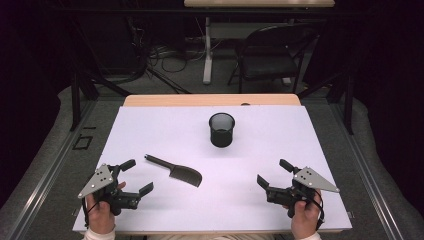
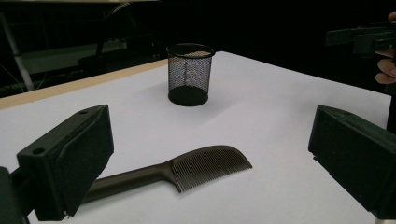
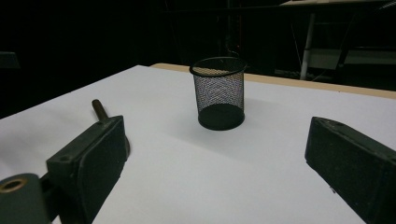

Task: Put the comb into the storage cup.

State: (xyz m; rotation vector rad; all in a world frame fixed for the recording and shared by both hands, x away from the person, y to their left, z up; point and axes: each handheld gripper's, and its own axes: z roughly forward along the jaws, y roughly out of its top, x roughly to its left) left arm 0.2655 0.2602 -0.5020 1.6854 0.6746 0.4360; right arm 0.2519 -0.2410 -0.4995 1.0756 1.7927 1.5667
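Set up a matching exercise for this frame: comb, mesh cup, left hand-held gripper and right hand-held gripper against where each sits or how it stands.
Things:
1. comb
2. mesh cup
3. left hand-held gripper
4. right hand-held gripper

Places or states:
A. upright, toward the table's far side
B. jaws open, near the right front corner
C. lying flat, left of centre
D. jaws open, near the left front corner

Pairs: 1-C, 2-A, 3-D, 4-B

White-topped table (image 1: 280,150) with a dark comb (image 1: 176,171) lying flat and a mesh cup (image 1: 221,129) upright
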